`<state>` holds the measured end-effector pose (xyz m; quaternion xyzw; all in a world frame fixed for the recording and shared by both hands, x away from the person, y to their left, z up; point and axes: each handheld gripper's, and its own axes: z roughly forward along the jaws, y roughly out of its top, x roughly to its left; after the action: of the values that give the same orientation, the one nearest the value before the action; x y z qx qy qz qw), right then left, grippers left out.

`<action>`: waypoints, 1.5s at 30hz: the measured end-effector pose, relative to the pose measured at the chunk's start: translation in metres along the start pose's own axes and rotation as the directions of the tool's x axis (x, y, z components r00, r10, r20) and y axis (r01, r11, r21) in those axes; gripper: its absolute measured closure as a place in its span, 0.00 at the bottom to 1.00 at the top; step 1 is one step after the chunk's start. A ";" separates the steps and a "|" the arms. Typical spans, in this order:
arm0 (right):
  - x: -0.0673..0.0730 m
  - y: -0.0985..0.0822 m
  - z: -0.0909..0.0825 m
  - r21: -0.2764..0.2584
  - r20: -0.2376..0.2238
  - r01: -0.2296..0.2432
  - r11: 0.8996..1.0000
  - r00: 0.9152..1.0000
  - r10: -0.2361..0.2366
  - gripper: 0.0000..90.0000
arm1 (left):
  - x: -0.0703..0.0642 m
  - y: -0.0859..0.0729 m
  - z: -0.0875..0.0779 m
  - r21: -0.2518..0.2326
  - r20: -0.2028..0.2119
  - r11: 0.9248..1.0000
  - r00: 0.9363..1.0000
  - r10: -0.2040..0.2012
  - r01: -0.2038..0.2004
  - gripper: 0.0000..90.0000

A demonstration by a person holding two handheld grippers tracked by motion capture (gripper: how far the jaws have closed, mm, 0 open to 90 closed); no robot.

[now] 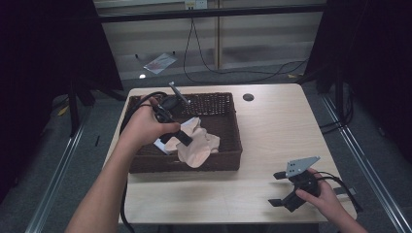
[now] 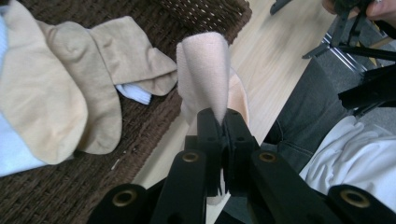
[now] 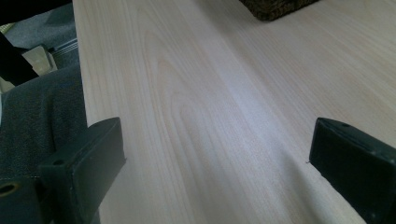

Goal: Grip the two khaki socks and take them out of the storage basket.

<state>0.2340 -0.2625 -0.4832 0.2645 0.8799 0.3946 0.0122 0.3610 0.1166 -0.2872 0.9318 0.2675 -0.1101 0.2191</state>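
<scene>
A dark wicker basket [image 1: 228, 160] stands on the left half of the light wooden table [image 1: 272, 136]. Beige socks [image 1: 199, 143] lie in it, along with a white-blue piece [image 2: 135, 93]. My left gripper [image 1: 183, 137] hangs over the basket's front part, shut on a beige sock [image 2: 205, 65] whose fold sticks up between the jaws in the left gripper view [image 2: 222, 126]. Two more beige socks [image 2: 70, 84] lie flat on the basket floor. My right gripper [image 1: 278, 189] rests near the table's front right edge, jaws wide open over bare wood [image 3: 215, 154], nothing between them.
A round hole [image 1: 248, 97] sits in the table behind the basket. Cables [image 1: 218, 68] trail on the floor beyond the table. Dark curtains flank both sides. The basket's corner [image 3: 275, 8] shows far off in the right gripper view.
</scene>
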 end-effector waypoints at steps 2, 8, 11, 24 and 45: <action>0.000 0.000 0.000 -0.001 -0.001 0.001 1.000 1.000 -0.001 0.03 | -0.001 -0.001 0.002 -0.003 0.000 1.000 1.000 0.002 -0.002 0.97; 0.000 0.000 0.000 -0.001 -0.003 0.002 1.000 1.000 -0.002 0.03 | -0.004 -0.007 0.014 0.008 0.008 1.000 1.000 0.017 -0.017 0.97; 0.000 0.000 0.000 0.000 -0.002 -0.001 1.000 1.000 0.001 0.03 | -0.005 -0.009 0.020 0.004 0.018 1.000 0.999 0.028 -0.028 0.97; -0.001 0.000 -0.001 -0.005 0.003 0.005 1.000 1.000 -0.005 0.03 | -0.008 -0.020 0.051 0.013 0.039 0.999 0.998 0.044 -0.045 0.97; 0.000 0.000 0.000 0.006 -0.004 0.006 1.000 1.000 -0.006 0.03 | -0.006 -0.018 0.044 -0.049 0.010 0.998 0.999 0.039 -0.039 0.56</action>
<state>0.2339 -0.2628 -0.4832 0.2609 0.8819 0.3926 0.0109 0.3422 0.1069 -0.3301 0.9307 0.2507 -0.1042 0.2451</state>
